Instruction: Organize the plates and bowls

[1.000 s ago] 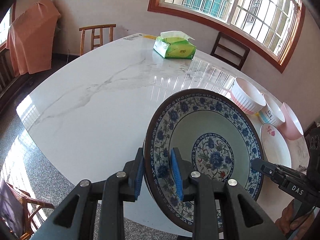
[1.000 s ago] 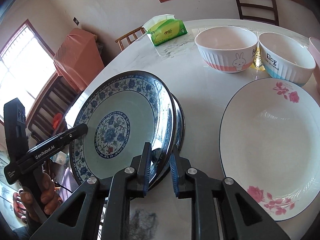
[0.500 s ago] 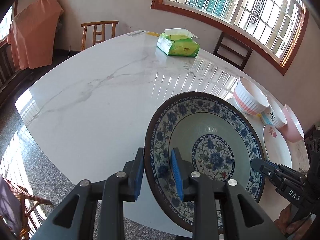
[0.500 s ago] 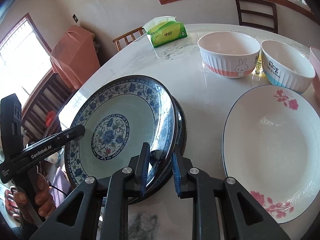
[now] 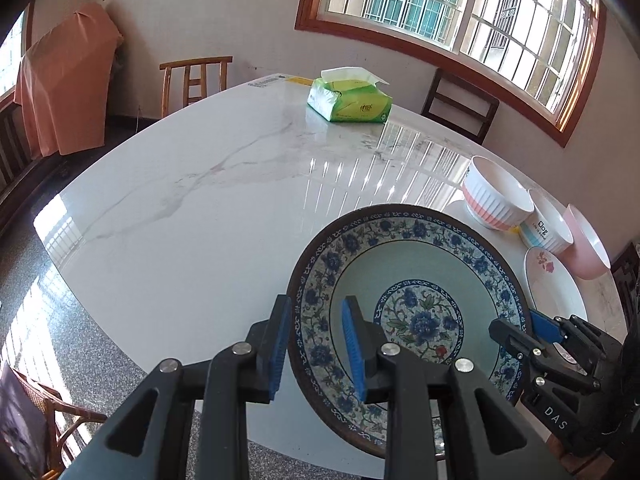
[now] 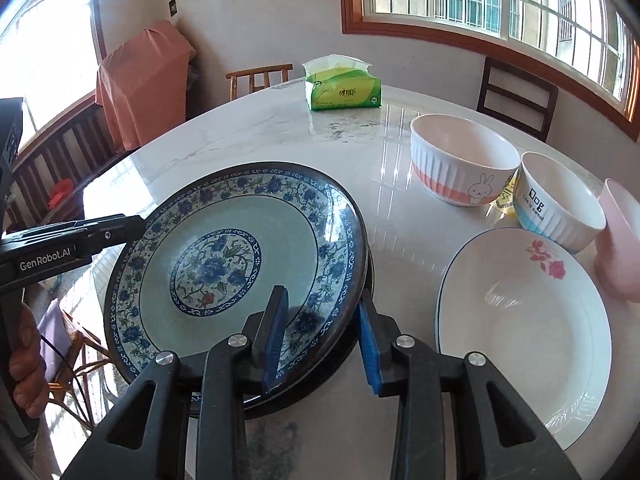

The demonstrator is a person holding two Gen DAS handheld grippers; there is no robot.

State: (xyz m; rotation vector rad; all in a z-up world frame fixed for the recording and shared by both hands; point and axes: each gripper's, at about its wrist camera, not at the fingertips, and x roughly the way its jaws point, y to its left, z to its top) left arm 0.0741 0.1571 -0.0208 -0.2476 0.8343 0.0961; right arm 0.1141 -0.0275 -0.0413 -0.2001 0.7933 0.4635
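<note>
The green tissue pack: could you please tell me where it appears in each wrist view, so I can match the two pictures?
Left wrist view: green tissue pack at upper centre, on the table's far side.
Right wrist view: it sits at upper centre, beyond the blue floral plate.
Shared landmark: the rabbit bowl, right of the pack in both.

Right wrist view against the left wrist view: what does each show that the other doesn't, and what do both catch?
Only the right wrist view shows a second dark plate under the blue floral plate, the bunny on the striped bowl, and the right tongs opening around the plate's rim.

Only the left wrist view shows the left tongs straddling the opposite rim.

Both show the rose plate, pink bowl, "Dog" bowl and tissue pack.
</note>
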